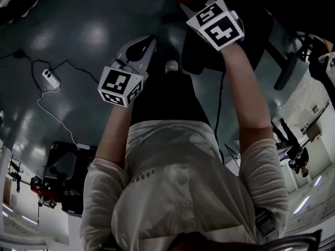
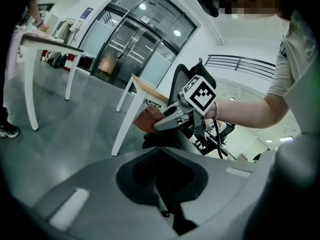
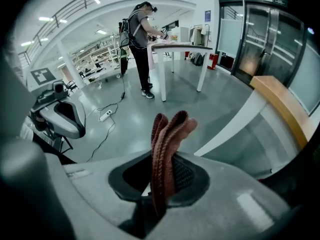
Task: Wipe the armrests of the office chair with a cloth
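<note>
**A:** what else is lying around there?

**B:** shiny grey floor [image 1: 78,30] with a white power strip [image 1: 51,78] and its cable. Further off, a person [image 3: 139,39] stands at a white table [image 3: 182,48]. There are glass doors [image 2: 127,46] too, and a wood-topped table [image 3: 280,104] is closer in.

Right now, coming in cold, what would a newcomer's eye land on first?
The reddish-brown cloth, clamped upright in the right gripper's jaws, dead centre of the right gripper view. Next, in the left gripper view, the black office chair beside a white-legged table, just behind that cloth. The left gripper's jaws are shut on nothing.
</note>
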